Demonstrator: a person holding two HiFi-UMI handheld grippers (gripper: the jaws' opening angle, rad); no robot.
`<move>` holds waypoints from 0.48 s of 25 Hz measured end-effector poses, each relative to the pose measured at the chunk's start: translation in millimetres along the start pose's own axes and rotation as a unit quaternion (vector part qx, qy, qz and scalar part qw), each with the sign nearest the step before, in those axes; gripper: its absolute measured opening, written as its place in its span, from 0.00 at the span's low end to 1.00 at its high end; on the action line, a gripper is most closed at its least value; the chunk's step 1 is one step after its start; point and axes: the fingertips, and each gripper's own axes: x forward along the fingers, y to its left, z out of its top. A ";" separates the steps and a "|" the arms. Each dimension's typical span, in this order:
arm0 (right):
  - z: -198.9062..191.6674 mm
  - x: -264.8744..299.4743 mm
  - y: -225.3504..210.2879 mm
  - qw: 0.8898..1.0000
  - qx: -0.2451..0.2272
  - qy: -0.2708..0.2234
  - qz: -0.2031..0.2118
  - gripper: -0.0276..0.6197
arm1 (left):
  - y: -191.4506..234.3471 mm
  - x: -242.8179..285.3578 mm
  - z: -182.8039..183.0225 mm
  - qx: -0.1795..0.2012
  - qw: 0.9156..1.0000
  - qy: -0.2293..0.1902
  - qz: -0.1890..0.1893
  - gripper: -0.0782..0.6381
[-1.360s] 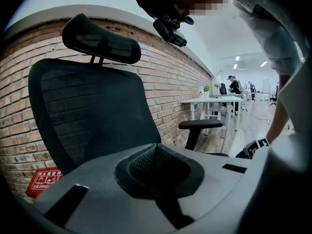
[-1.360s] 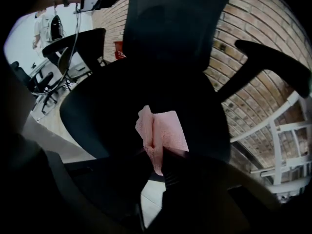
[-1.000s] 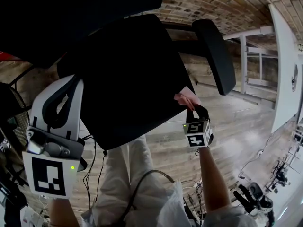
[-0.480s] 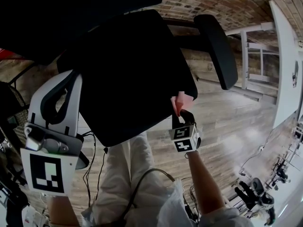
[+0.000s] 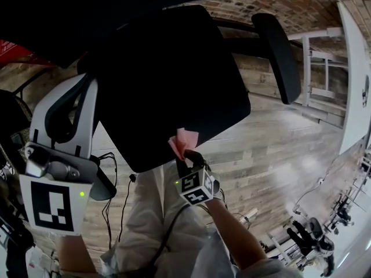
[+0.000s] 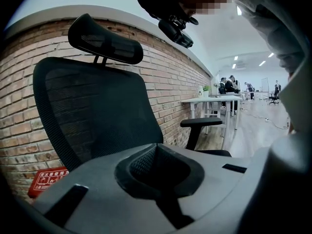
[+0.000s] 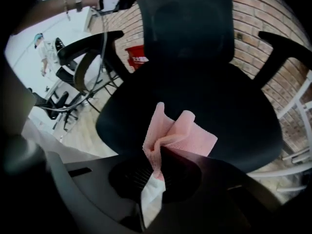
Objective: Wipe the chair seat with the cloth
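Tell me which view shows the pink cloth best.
The right gripper view: the cloth fills its centre, pinched in the right hand-held gripper by the chair seat. The head view shows it small at the seat's front edge; the left gripper view misses it.

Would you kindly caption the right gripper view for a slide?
Right gripper clamps a pink cloth at the front edge of the black chair seat.

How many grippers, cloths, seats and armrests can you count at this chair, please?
Grippers: 2, the left gripper and the right gripper
Cloths: 1, the pink cloth clamped in the right gripper
Seats: 1, the black chair seat
Armrests: 2, one armrest and a second armrest
Total: 6
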 end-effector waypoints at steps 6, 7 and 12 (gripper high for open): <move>15.5 9.8 83.2 0.995 -0.063 -0.002 0.083 0.12 | 4.1 -7.4 -4.6 -0.007 1.000 -0.003 0.007 0.13; 18.6 10.6 93.4 0.993 -0.071 -0.004 0.094 0.13 | 3.9 -8.0 -5.4 -0.007 1.000 -0.003 0.007 0.13; 32.4 10.1 119.6 0.987 -0.090 -0.018 0.131 0.12 | 3.4 -12.3 -9.2 -0.008 1.000 -0.001 0.005 0.13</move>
